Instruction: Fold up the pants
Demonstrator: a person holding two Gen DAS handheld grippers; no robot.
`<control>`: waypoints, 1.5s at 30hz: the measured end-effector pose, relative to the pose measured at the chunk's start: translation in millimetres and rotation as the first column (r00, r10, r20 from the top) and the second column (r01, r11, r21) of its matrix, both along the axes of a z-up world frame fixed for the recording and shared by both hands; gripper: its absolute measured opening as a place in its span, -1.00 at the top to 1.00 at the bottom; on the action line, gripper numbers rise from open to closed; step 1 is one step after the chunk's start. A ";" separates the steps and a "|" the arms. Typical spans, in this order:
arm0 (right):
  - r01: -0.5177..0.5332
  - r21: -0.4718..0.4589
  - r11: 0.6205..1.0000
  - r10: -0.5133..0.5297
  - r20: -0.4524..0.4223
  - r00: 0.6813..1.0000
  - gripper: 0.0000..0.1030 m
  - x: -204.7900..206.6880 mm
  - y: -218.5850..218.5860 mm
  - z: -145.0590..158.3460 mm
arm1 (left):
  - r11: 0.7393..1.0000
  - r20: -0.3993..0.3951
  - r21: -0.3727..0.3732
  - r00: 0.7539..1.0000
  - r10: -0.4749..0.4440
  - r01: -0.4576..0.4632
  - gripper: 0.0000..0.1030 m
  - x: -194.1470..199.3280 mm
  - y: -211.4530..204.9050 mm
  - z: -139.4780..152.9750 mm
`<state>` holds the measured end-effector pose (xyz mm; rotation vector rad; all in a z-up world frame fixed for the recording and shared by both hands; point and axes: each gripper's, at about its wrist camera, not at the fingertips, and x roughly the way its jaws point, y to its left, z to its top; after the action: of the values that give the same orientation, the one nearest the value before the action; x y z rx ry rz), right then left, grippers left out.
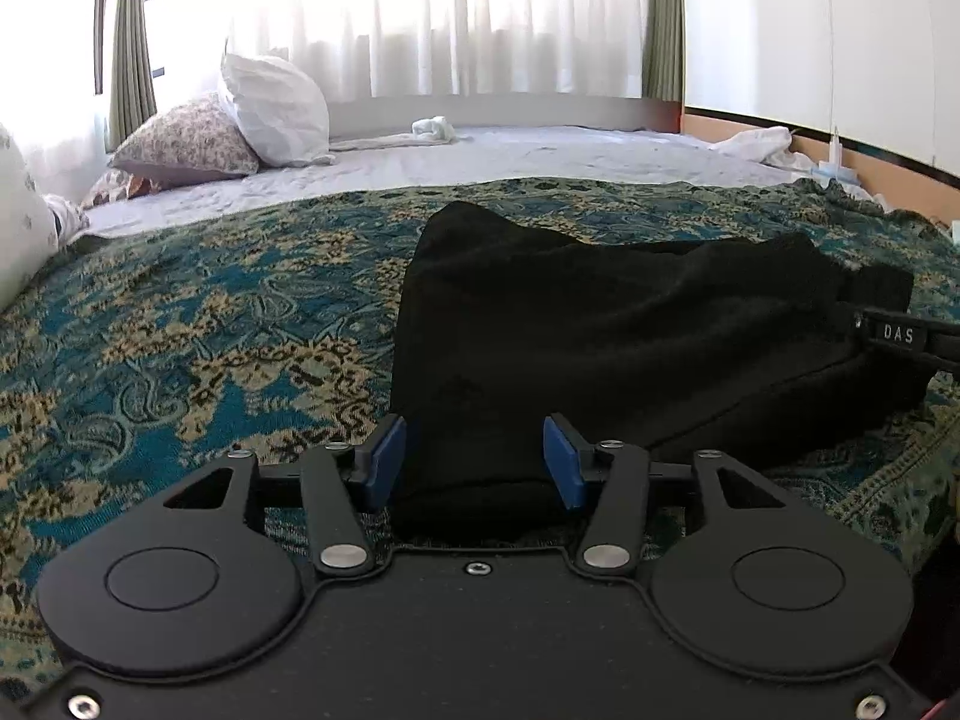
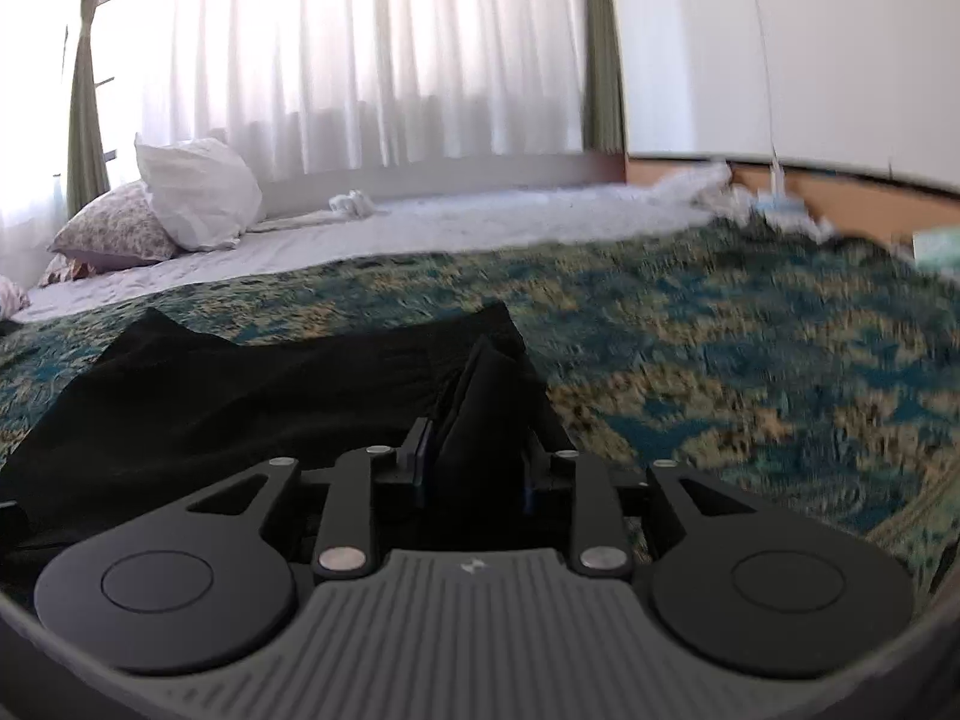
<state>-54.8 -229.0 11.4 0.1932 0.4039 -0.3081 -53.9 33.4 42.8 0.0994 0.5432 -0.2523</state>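
Pants (image 1: 630,348) lie partly folded on the patterned bedspread (image 1: 180,330); your left gripper (image 1: 474,462) straddles the near edge unclenched; your right gripper (image 2: 474,468) pinches a far-right fold; final folds remain.

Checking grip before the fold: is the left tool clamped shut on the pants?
No. The left tool stands open, its blue pads apart on either side of the black pants.
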 end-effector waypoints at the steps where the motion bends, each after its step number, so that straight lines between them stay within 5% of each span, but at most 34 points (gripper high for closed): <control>1: 0.006 0.006 1.000 -0.006 0.006 1.000 -0.01 -1.6 -2.1 -0.2 | 1.000 -0.004 -0.003 1.000 0.002 -0.002 0.04 0.5 1.0 0.1; 3: 0.027 0.001 1.000 -0.028 0.024 0.999 -0.19 -5.7 -8.1 0.2 | 1.000 -0.008 -0.001 1.000 0.002 -0.002 0.02 1.4 1.2 0.1; 9: 0.015 -0.017 1.000 -0.015 0.019 1.000 -0.20 -12.0 -21.3 -1.4 | 1.000 -0.009 0.009 1.000 -0.012 0.012 -0.03 0.6 -2.0 -0.5; 13: 0.029 -0.088 0.996 -0.029 0.008 1.000 -0.63 -14.1 -22.3 -1.0 | 1.000 -0.011 0.017 1.000 -0.005 0.005 -0.03 1.2 -3.2 -0.1; 17: 0.035 -0.045 0.998 -0.032 0.063 0.998 -0.74 -25.0 -30.6 11.5 | 0.999 -0.005 0.023 1.000 -0.024 0.024 -0.03 7.6 -0.6 18.7; 20: 0.064 -0.128 0.990 -0.049 0.111 0.993 -0.76 -27.4 -20.8 26.3 | 0.999 0.033 -0.003 0.999 -0.043 0.043 0.11 23.9 0.9 41.3; 25: 0.018 -0.122 0.992 -0.001 0.135 0.991 -0.75 -14.7 -9.2 45.0 | 0.995 0.031 -0.029 0.995 -0.091 0.091 0.54 73.6 -15.4 60.3; 29: -0.077 -0.121 0.990 0.083 0.046 0.996 -0.35 12.3 2.7 44.4 | 0.991 -0.031 -0.014 0.991 -0.131 0.131 0.63 123.1 -41.9 49.8; 37: -0.199 -0.205 0.958 0.175 -0.129 0.976 -0.32 67.3 24.0 36.4 | 1.000 -0.071 0.008 0.997 0.002 -0.001 0.63 202.7 -55.5 12.0; 40: -0.208 -0.223 0.952 0.172 -0.171 0.970 -0.34 83.1 23.6 29.0 | 0.999 -0.079 -0.017 0.996 0.028 -0.029 0.79 212.3 -46.6 8.4; 45: -0.196 -0.209 0.958 0.148 -0.224 0.963 -0.30 97.6 12.3 12.6 | 0.998 -0.062 0.055 0.997 0.047 -0.043 0.80 221.8 -45.7 -0.4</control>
<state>42.9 -216.7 24.0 -0.1025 0.5830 -0.1998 167.9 -12.3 42.3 0.1316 0.6151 -0.1974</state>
